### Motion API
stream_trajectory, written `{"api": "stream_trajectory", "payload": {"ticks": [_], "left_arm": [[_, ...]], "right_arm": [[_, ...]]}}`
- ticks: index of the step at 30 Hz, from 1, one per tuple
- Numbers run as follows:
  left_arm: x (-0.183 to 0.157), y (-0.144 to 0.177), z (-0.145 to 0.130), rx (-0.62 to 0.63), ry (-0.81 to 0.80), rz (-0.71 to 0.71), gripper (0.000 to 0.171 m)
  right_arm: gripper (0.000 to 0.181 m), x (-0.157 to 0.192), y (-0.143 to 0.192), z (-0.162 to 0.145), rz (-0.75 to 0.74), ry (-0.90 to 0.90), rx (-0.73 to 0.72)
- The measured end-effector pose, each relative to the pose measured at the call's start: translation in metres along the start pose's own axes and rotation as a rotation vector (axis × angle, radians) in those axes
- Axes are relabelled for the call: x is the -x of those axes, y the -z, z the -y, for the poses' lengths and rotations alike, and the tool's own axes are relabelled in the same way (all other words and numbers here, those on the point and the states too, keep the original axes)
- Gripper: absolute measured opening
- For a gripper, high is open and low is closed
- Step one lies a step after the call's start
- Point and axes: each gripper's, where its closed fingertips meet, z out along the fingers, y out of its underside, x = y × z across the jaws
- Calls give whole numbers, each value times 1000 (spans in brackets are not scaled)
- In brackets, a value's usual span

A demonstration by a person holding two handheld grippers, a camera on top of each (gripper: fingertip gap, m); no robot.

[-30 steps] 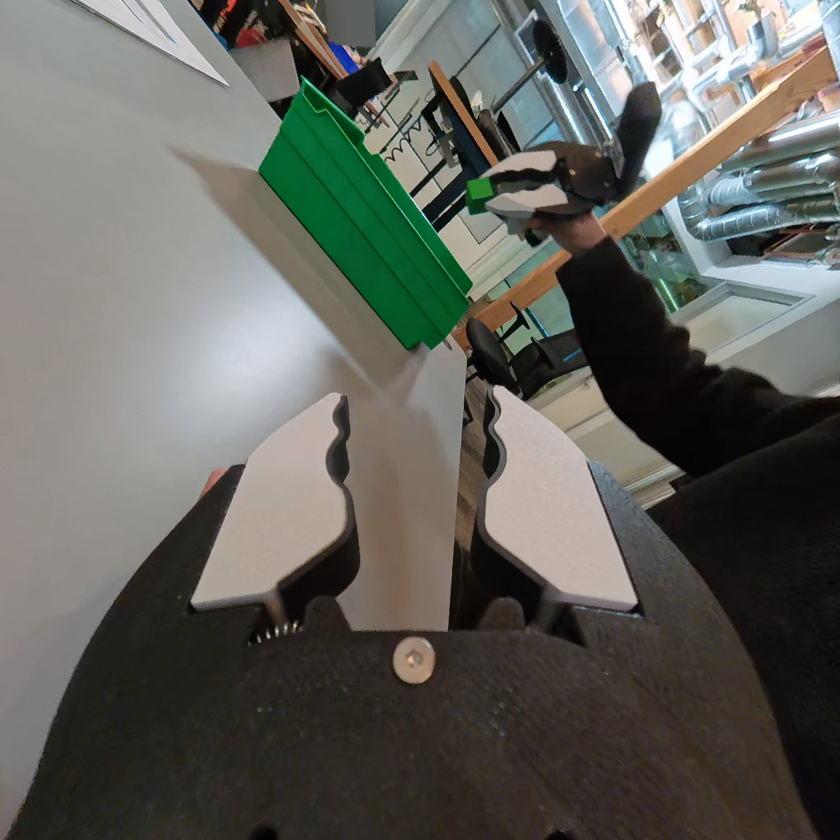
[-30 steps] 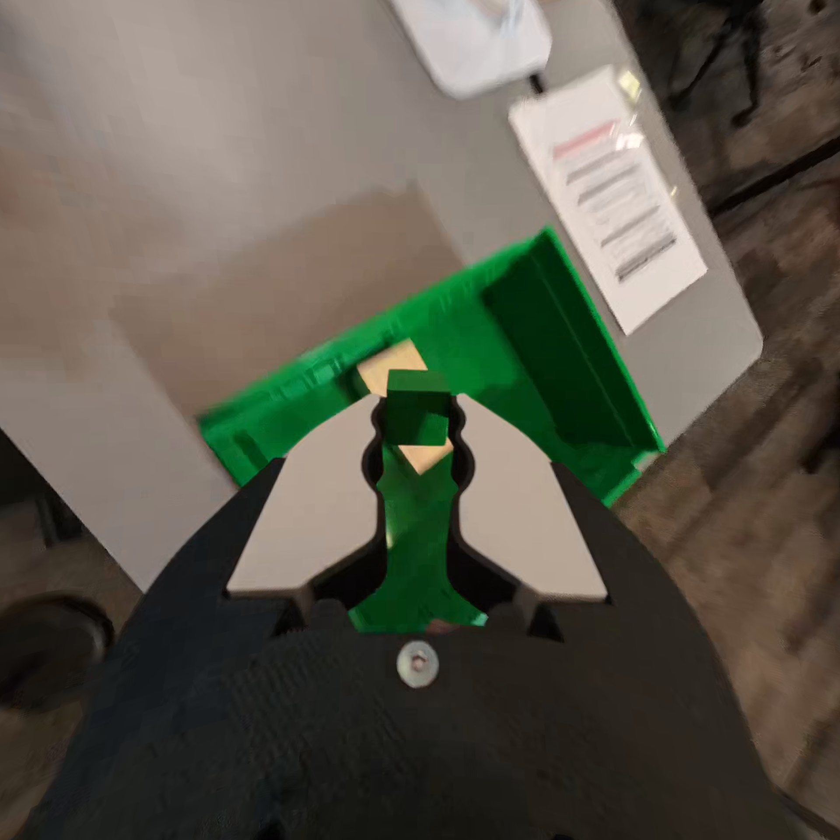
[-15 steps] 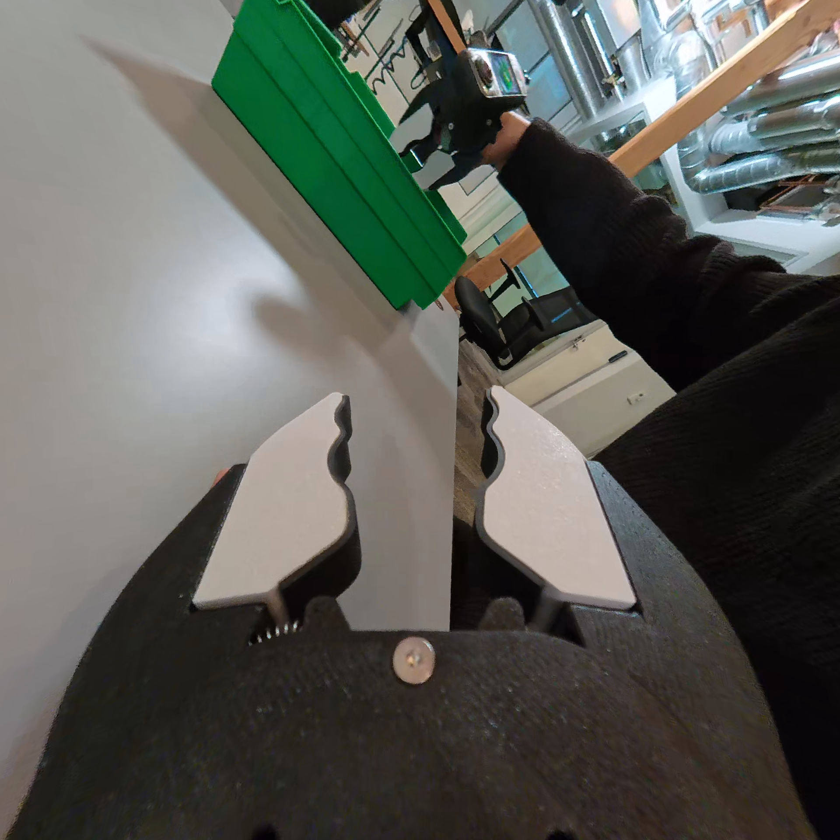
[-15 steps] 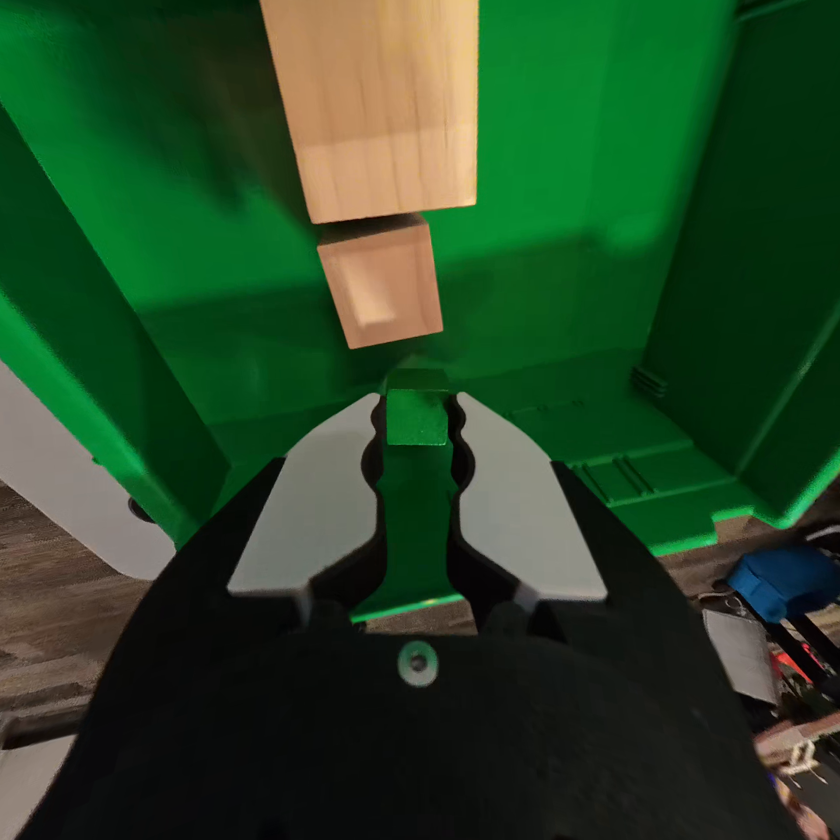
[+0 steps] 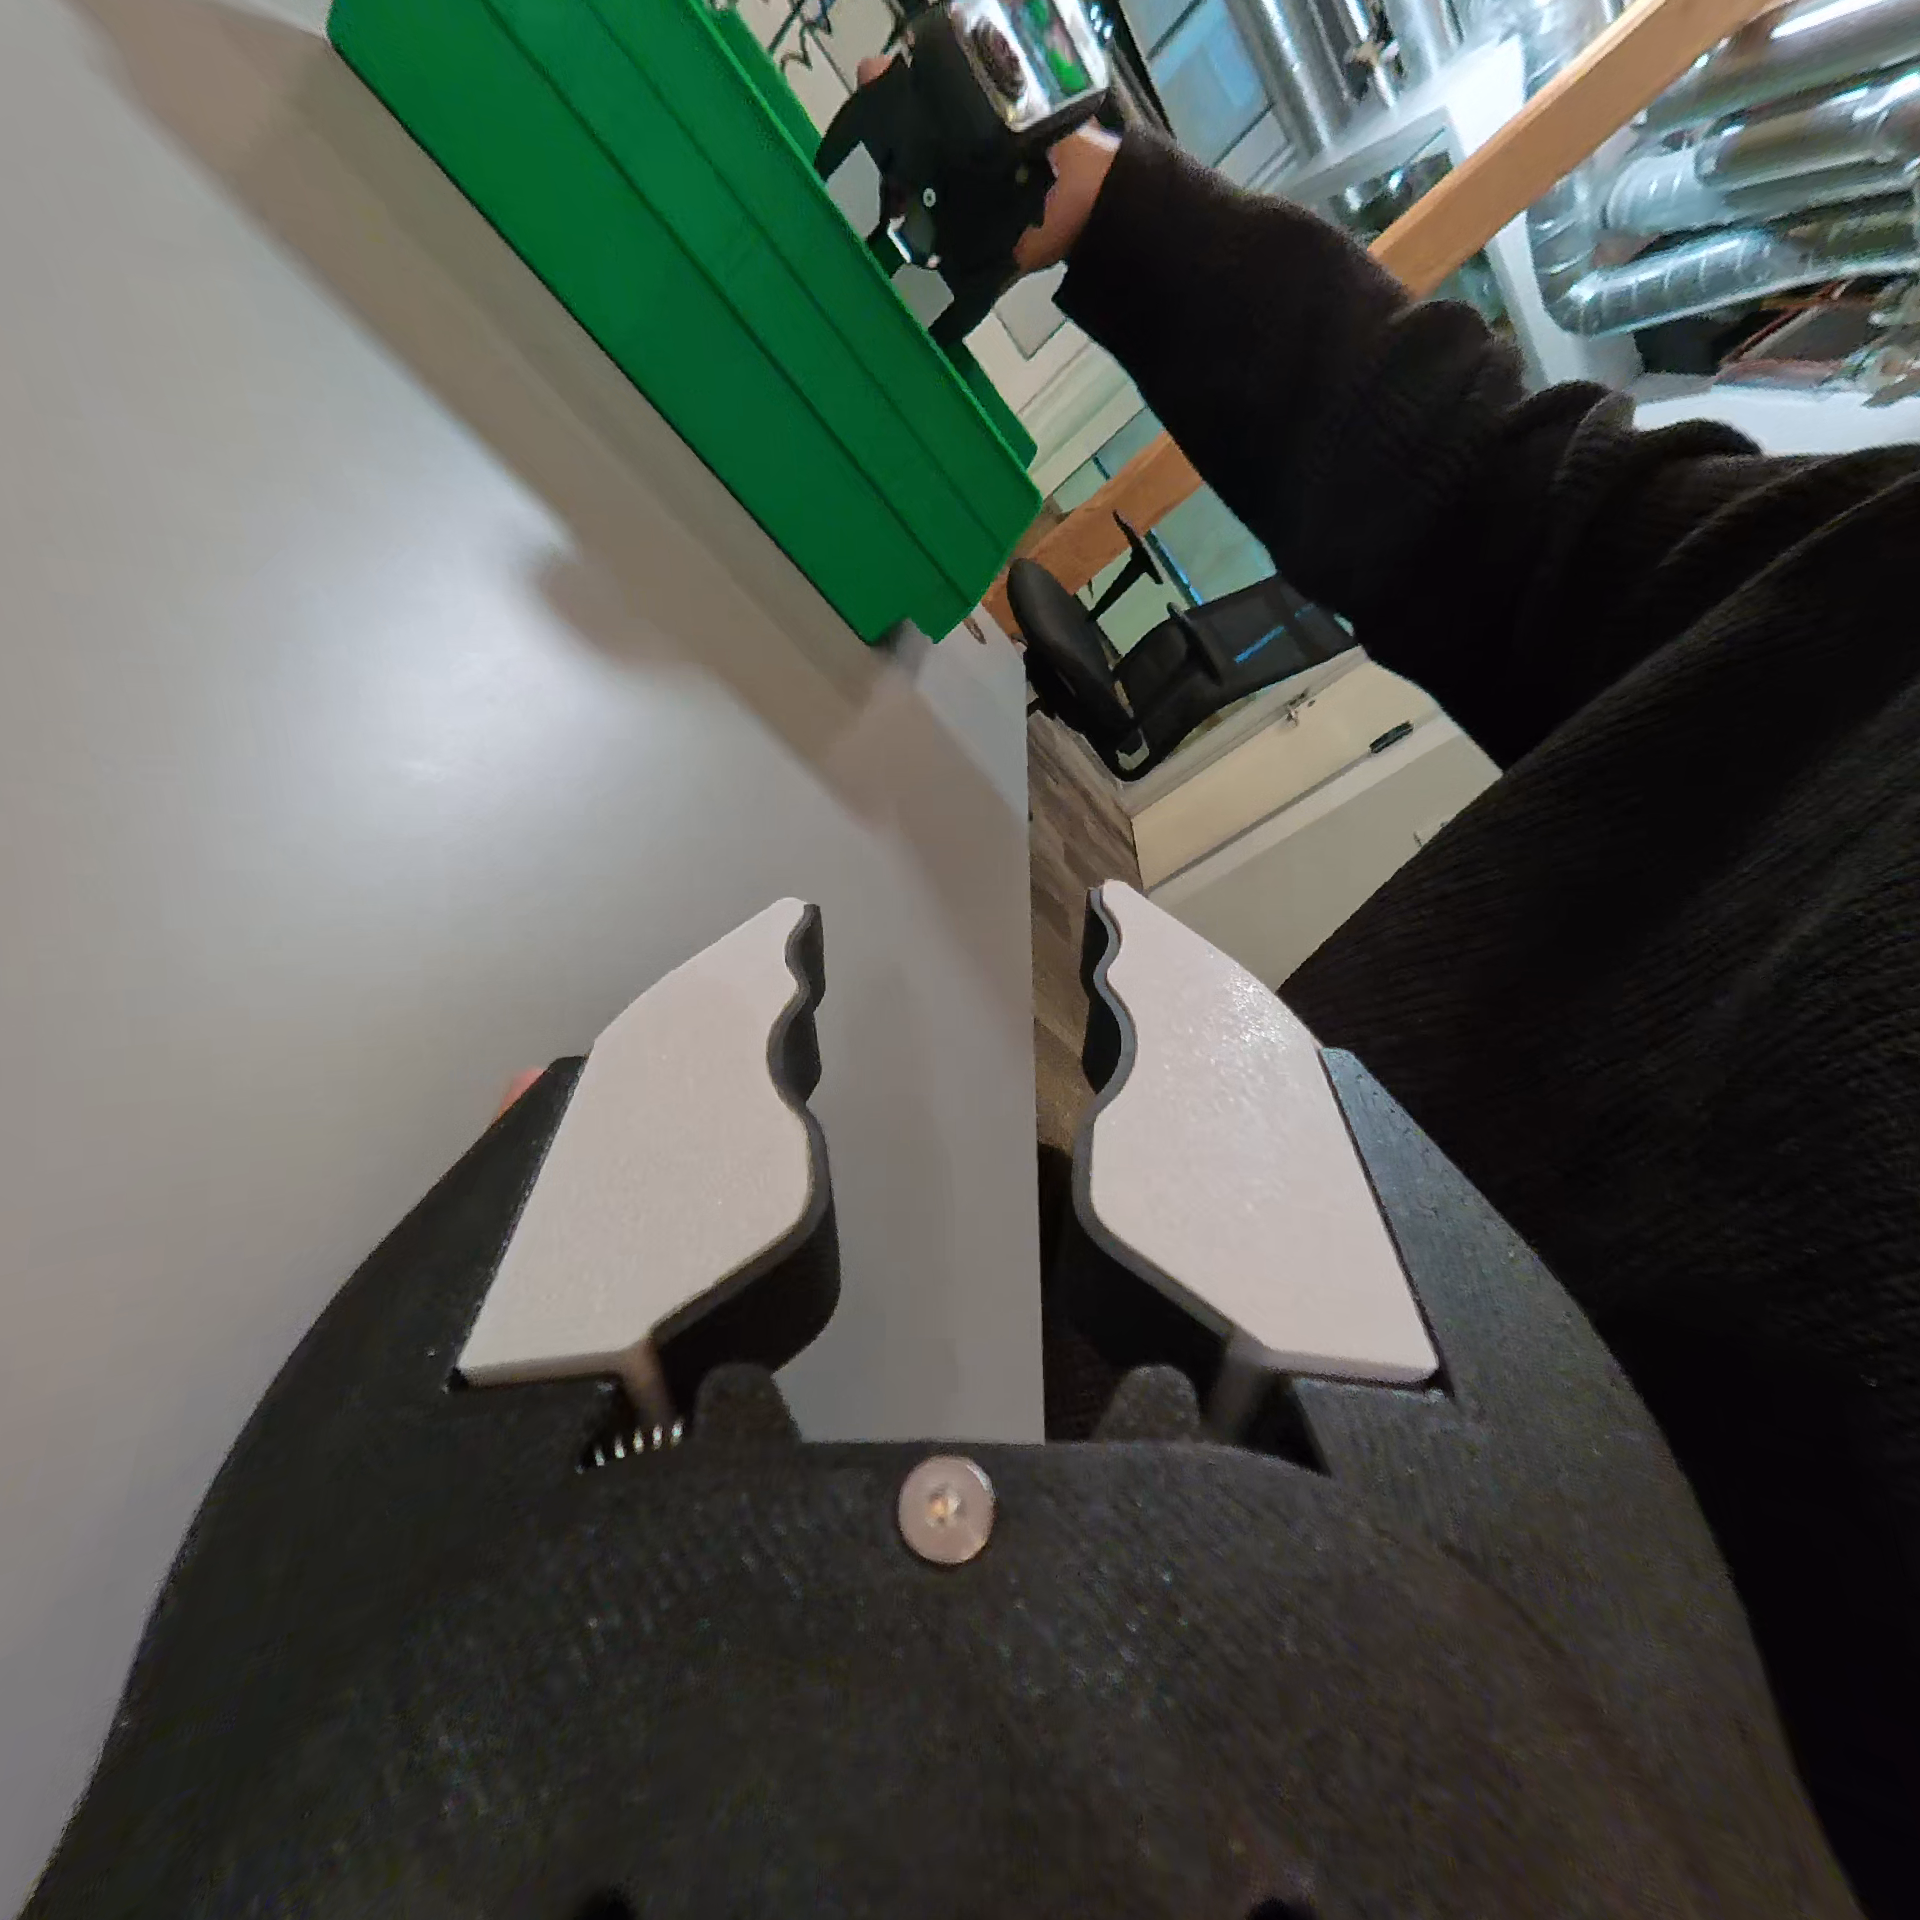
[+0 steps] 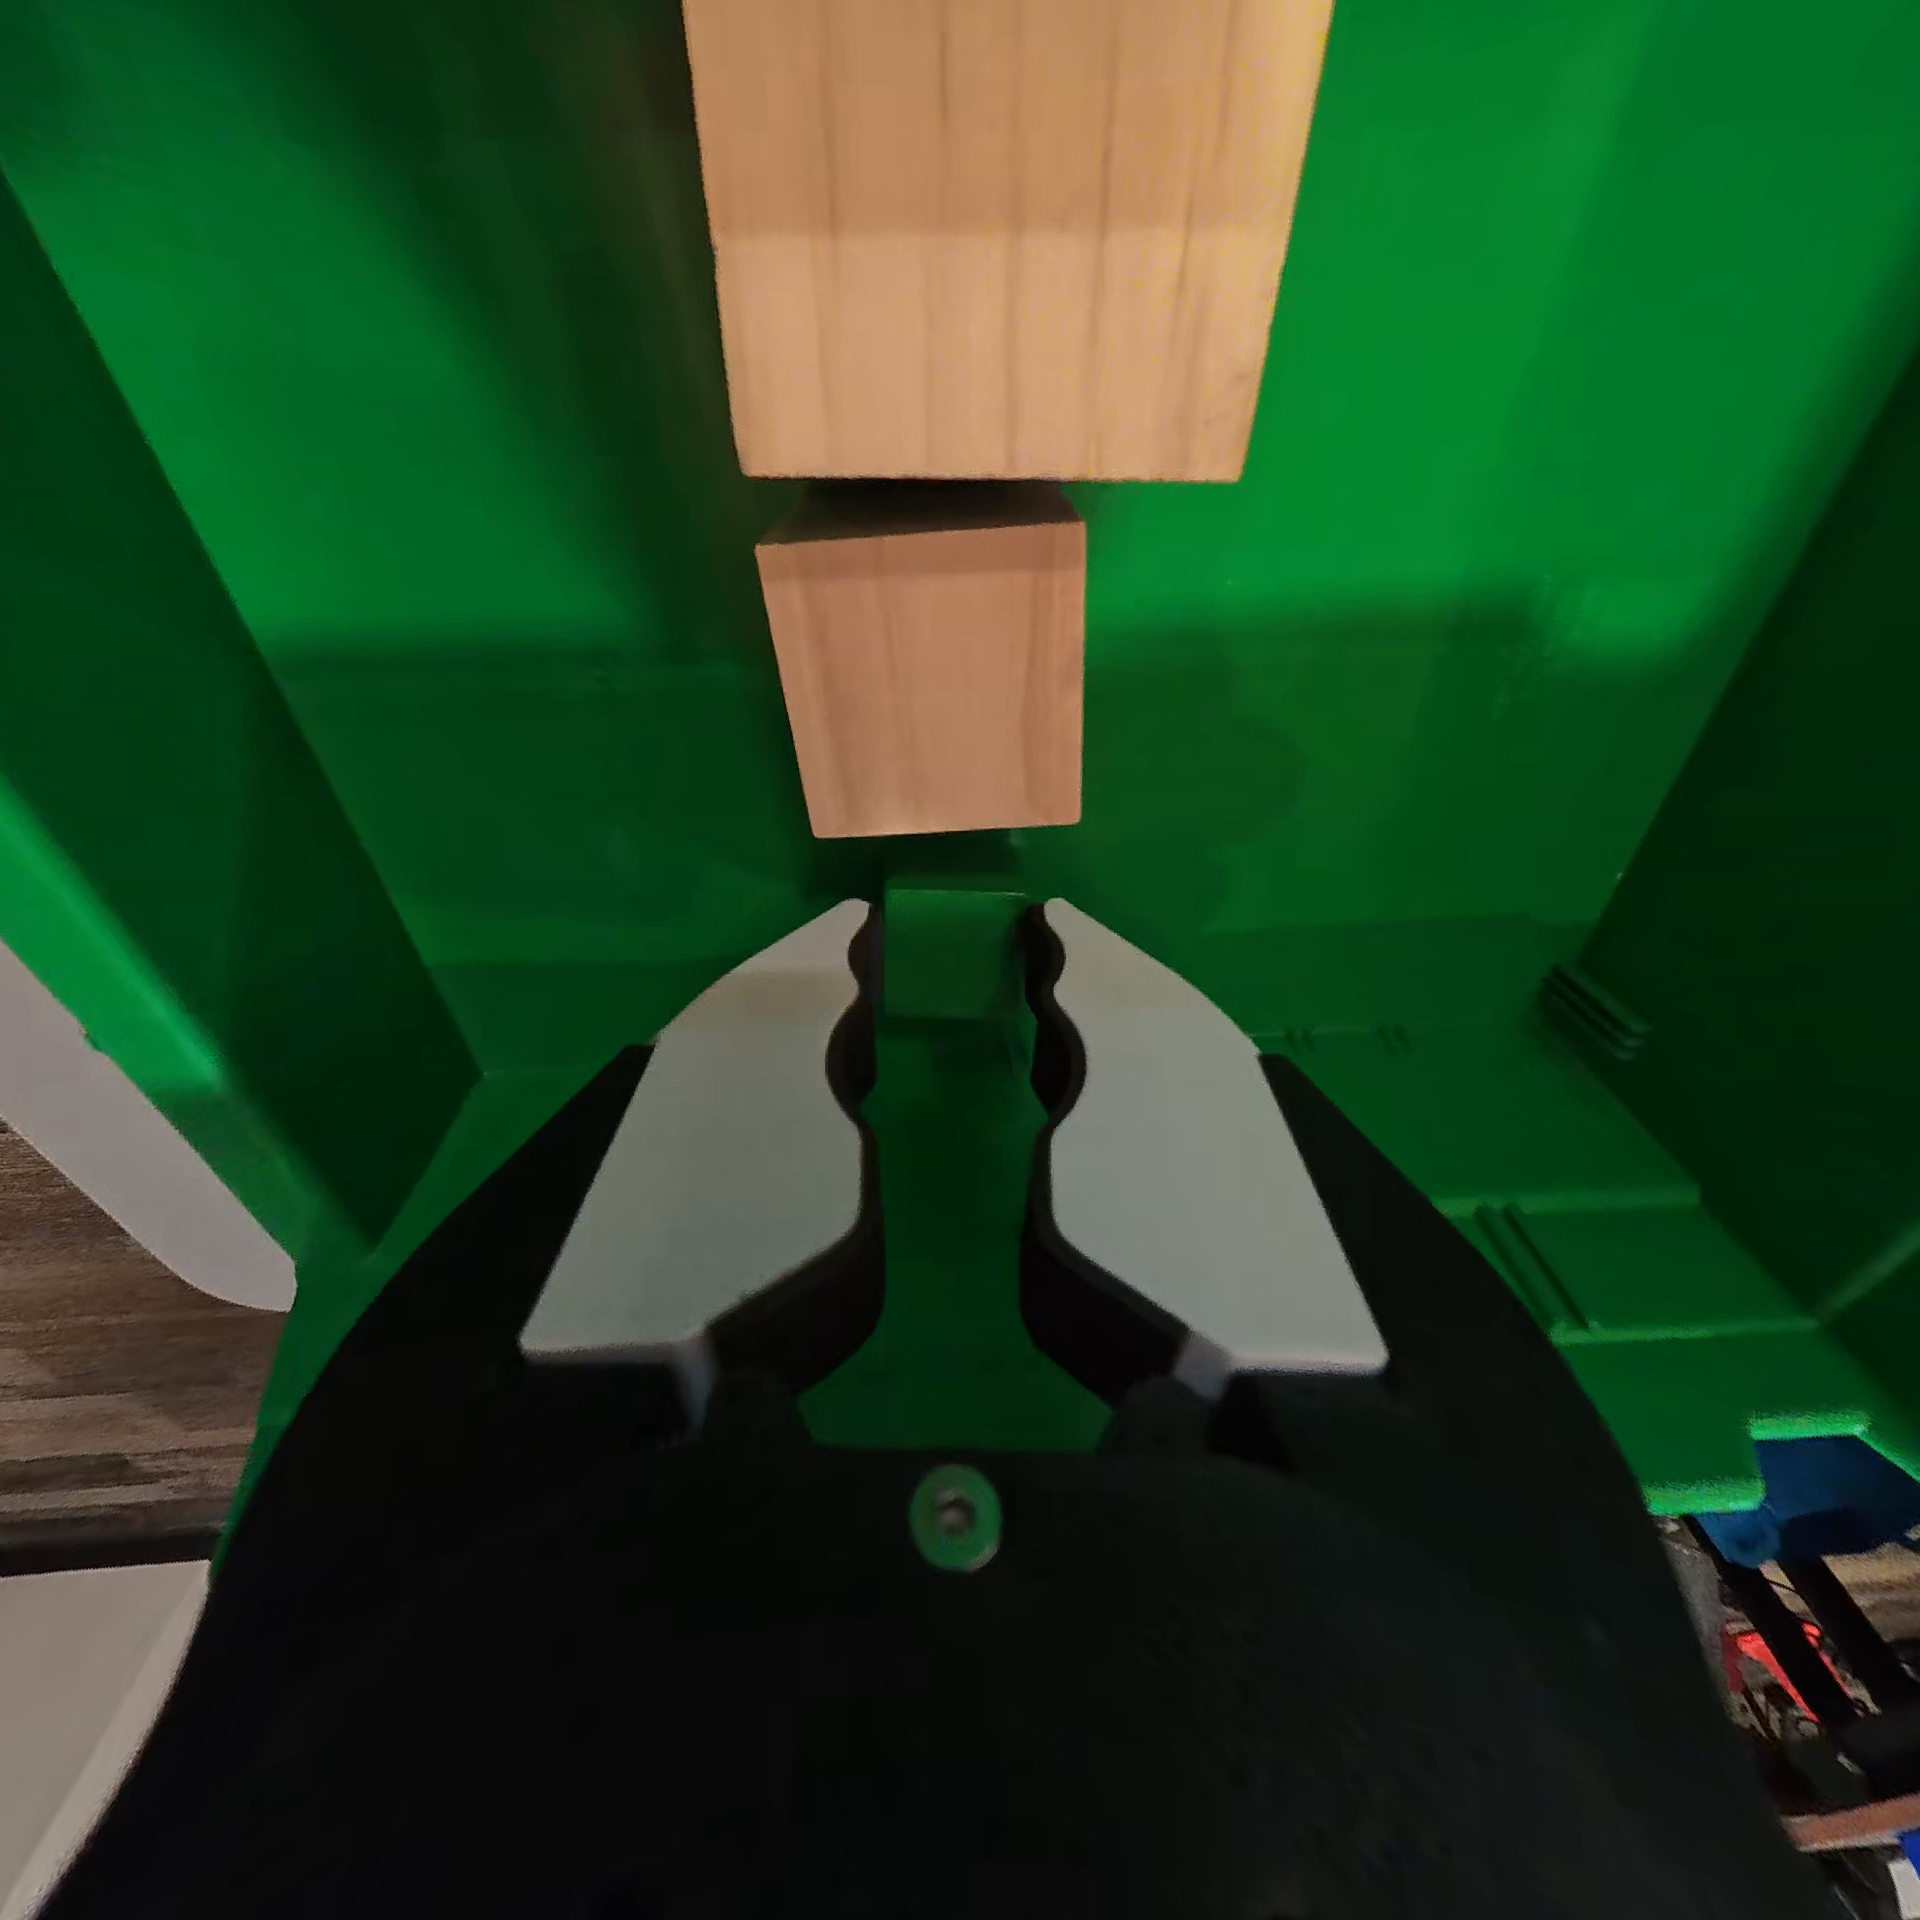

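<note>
My right gripper [image 6: 954,940] is shut on a small green cube [image 6: 948,951] and holds it low inside a green bin [image 6: 1455,520], just in front of a small wooden block [image 6: 930,686]. A larger wooden block [image 6: 997,239] lies beyond that one on the bin floor. My left gripper [image 5: 954,940] is open and empty, low over the grey table [image 5: 312,727] near its edge. The left wrist view shows the bin from outside [image 5: 707,312] and the right gripper [image 5: 956,177] reaching into it, held by a hand in a black sleeve [image 5: 1351,364].
The table edge [image 5: 1029,935] runs between the left fingers, with wood floor beyond. A black office chair [image 5: 1091,665] and a pale cabinet [image 5: 1299,810] stand past the table. Blue and red clutter [image 6: 1818,1558] lies below the bin's near corner.
My right gripper came down from above the bin into it with the green cube still held, and moved closer to the wooden blocks. My left gripper's fingers closed a little, still on nothing.
</note>
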Motion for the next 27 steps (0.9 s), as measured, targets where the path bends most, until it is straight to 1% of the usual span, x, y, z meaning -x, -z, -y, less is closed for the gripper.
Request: {"api": "stream_trajectory", "payload": {"ticks": [2,8,13,20,27], "left_arm": [[1,-5,-2,21,5,-7,49],[0,-8,0,20,-4,-17,47],[1,-6,3,-2,11,-24,45],[0,-7,0,13,20,-29,44],[1,-2,6,-26,67,-54,43]], "right_arm": [[28,2,-2,-2,17,-7,1],[28,3,-4,-1,6,6,-24],[28,3,-6,-5,-2,10,4],[28,0,-7,-10,-55,17,48],[28,4,-6,-6,-50,1,25]]}}
